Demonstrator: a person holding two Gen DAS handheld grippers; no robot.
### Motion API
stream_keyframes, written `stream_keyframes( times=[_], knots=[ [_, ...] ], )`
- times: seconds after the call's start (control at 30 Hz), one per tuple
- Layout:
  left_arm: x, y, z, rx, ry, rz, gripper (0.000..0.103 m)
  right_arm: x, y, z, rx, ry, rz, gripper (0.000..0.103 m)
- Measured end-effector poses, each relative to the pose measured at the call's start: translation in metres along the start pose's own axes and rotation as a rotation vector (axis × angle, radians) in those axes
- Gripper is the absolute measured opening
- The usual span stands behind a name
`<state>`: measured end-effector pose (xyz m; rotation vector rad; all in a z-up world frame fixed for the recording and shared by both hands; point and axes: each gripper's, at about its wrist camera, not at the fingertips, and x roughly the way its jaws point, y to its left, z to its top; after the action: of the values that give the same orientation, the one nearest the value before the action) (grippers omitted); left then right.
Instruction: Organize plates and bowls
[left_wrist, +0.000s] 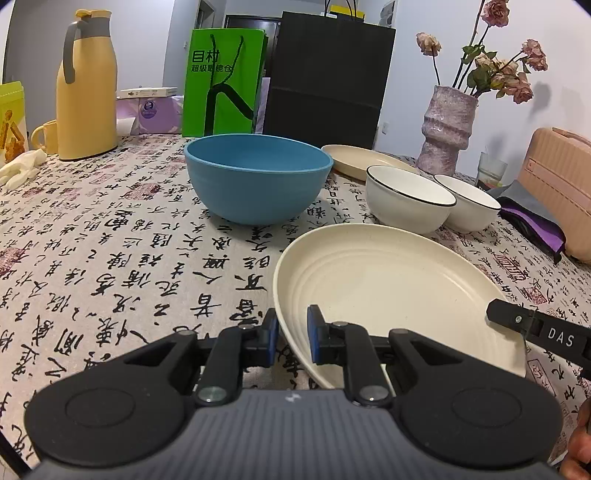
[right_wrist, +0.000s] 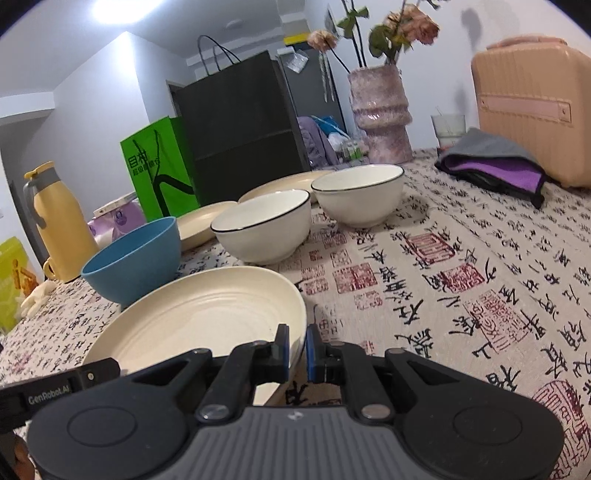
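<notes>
A cream ribbed plate (left_wrist: 388, 291) lies close in front of both grippers; it also shows in the right wrist view (right_wrist: 207, 317). My left gripper (left_wrist: 292, 334) straddles its left rim, jaws closed on the edge. My right gripper (right_wrist: 297, 350) grips its right rim the same way; its finger shows in the left wrist view (left_wrist: 517, 321). Behind the plate stand a blue bowl (left_wrist: 258, 181), two white black-rimmed bowls (left_wrist: 410, 197) (left_wrist: 469, 201) and another cream plate (left_wrist: 365, 158). The right wrist view shows the blue bowl (right_wrist: 136, 258), the white bowls (right_wrist: 264, 227) (right_wrist: 360, 194) and two far plates (right_wrist: 201, 223).
A calligraphy-print tablecloth (left_wrist: 129, 251) covers the table. At the back stand a yellow jug (left_wrist: 86, 85), a yellow mug (left_wrist: 46, 136), a green bag (left_wrist: 223, 79), a black bag (left_wrist: 325, 74) and a vase of flowers (left_wrist: 447, 129). A pink suitcase (right_wrist: 532, 110) and a folded purple cloth (right_wrist: 495, 170) are at the right.
</notes>
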<state>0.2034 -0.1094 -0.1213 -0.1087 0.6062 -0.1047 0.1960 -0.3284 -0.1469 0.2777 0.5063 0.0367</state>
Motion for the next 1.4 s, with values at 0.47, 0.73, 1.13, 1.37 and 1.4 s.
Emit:
stream_keyframes(
  times=[0.47,0.73,1.13,1.37,1.4],
  knots=[
    [-0.006,0.008,0.003,0.011,-0.033,-0.045,0.044,-0.004,-0.012,0.005,-0.011,-0.018,0.092,0.023],
    [-0.018,0.024,0.017,-0.016,-0.147,-0.042,0.103,-0.014,-0.014,0.025,-0.061,-0.161,0.128,0.102],
    [0.001,0.05,0.033,-0.089,-0.218,0.008,0.103,0.008,-0.027,0.028,-0.028,-0.202,0.085,0.103],
    [0.012,0.058,0.029,-0.118,-0.195,-0.029,0.103,0.012,-0.035,0.028,0.027,-0.18,0.121,0.103],
    [0.012,0.06,0.029,-0.126,-0.196,-0.036,0.103,0.012,-0.035,0.028,0.033,-0.182,0.127,0.103]
  ],
)
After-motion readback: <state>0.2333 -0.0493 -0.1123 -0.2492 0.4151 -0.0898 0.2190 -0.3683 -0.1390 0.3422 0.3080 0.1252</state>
